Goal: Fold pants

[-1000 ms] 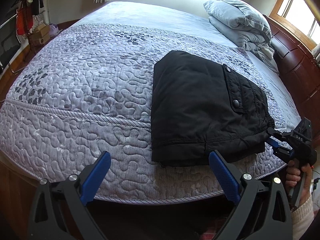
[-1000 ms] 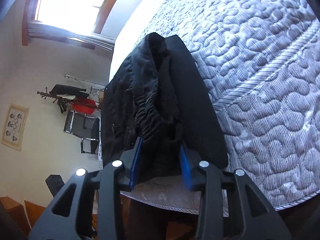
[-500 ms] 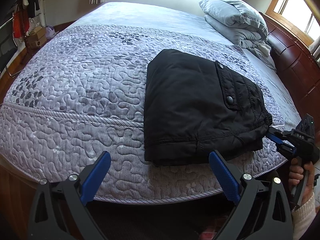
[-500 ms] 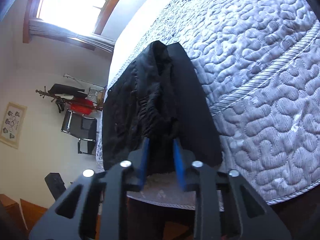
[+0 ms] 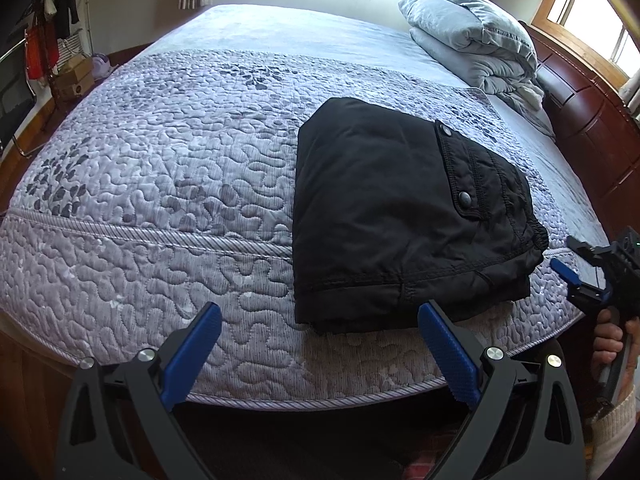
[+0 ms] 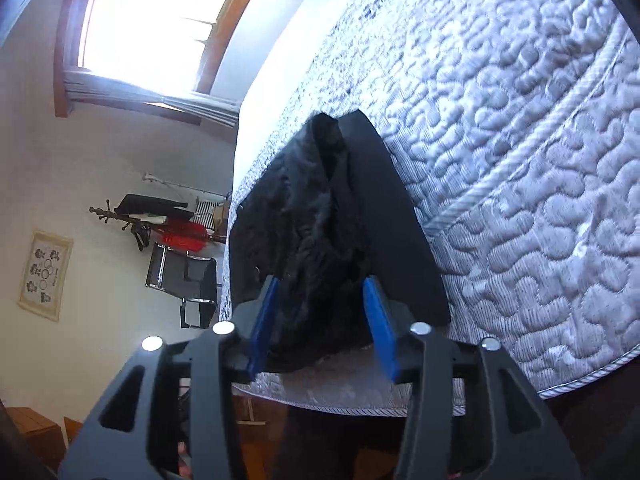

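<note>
Right tongs (image 5: 568, 264) have just opened off the folded pants (image 5: 400, 216); left tongs (image 5: 320, 348) gape wide.

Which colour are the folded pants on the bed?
Black pants; clearest in the left wrist view.

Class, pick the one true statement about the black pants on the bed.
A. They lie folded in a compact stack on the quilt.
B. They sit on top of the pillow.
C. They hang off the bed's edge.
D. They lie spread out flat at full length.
A: the black pants lie as a compact folded stack on the quilt, apart from the pillow.
</note>
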Available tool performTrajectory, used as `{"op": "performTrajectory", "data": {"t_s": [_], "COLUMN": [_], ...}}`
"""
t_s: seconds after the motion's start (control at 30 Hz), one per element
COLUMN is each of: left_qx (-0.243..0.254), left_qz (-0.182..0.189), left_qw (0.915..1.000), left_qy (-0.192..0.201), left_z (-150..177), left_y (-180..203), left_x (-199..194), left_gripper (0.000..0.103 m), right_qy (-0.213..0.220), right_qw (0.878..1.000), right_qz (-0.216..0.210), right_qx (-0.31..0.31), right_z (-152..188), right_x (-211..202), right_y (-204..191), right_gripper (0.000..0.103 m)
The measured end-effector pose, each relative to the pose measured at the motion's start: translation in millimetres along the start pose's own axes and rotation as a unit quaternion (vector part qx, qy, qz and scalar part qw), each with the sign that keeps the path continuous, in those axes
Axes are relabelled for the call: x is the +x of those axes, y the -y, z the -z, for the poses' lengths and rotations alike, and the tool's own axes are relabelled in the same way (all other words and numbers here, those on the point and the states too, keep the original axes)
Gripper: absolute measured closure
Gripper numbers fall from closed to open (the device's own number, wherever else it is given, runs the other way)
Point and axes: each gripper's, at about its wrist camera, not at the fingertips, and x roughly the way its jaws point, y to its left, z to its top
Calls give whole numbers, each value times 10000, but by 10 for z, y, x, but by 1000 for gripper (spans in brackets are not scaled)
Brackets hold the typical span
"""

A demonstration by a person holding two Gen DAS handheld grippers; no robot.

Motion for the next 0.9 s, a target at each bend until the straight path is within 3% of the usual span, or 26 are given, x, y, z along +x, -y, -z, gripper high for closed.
{"op": "performTrajectory", "data": {"t_s": [0.27, 0.4, 0.6, 0.73, 0.9], "left_qx": [-166, -47, 234, 364, 466], "left_qz": [-88, -196, -365, -329, -297], "left_qw": [9996, 9985, 9949, 9933, 9922], "left_qy": [188, 513, 913, 1043, 1119], "left_z": [-193, -301, -486, -593, -693], "left_y": [-80, 4, 202, 322, 442], "left_x": [-91, -281, -522, -594, -601], "left_gripper": [4, 4, 4, 4, 4], "right_qy": [379, 481, 604, 655, 606], "right_qw": [9993, 9987, 9939, 9777, 9438], "right_qz": [22, 131, 739, 1367, 1911], "right_qx": [-69, -71, -552, -1456, -2627], "right_z": [-116, -142, -182, -165, -66], "right_x": [-304, -354, -345, -275, -66], "right_y": [-27, -47, -259, -659, -1209], "right_gripper": [44, 42, 37, 33, 27]}}
